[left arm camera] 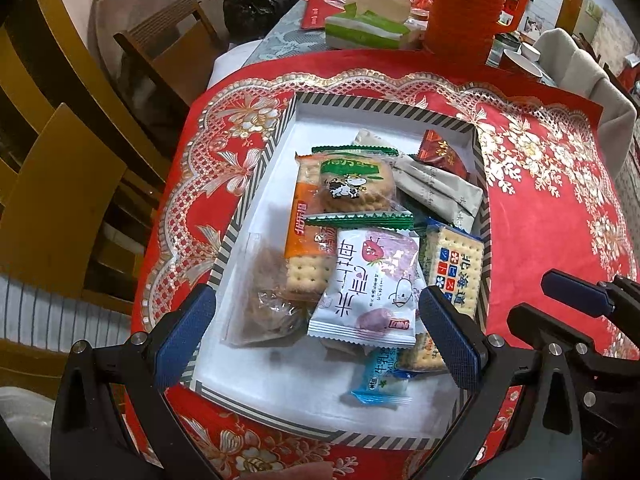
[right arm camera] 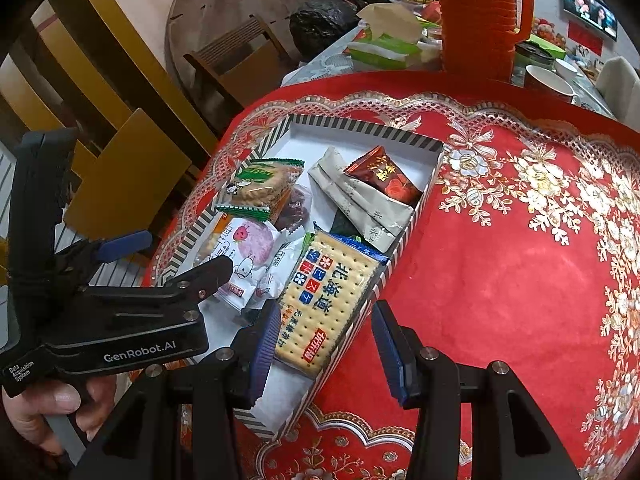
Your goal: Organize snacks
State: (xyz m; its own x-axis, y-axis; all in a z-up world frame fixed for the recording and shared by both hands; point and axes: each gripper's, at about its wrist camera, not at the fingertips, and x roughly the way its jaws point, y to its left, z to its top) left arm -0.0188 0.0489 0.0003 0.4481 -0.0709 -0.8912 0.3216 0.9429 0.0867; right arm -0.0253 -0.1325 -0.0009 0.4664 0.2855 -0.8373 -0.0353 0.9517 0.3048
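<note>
A shallow box (left arm camera: 256, 168) with a black-and-white striped rim sits on the red, gold-flowered cloth (left arm camera: 540, 220) over the table, near the cloth's left edge. It is heaped with wrapped snacks: a round cow-print biscuit pack (left arm camera: 352, 184), an orange cracker pack (left arm camera: 308, 248), a white pack with pink sweets (left arm camera: 372, 284), a blue-labelled square cracker pack (right arm camera: 328, 300), grey sachets (right arm camera: 360, 204) and a dark red one (right arm camera: 384, 180).

The box's far end and left strip lie bare, and the cloth to its right is open. The left gripper (left arm camera: 316, 340) hovers over the near end, jaws wide apart, holding nothing. The right gripper (right arm camera: 324, 352) has its jaws apart too, straddling the box's near right rim and the square crackers.

Only the right wrist view shows the hand (right arm camera: 44, 408) gripping the left tool; only the left shows a small blue packet (left arm camera: 380, 380).
</note>
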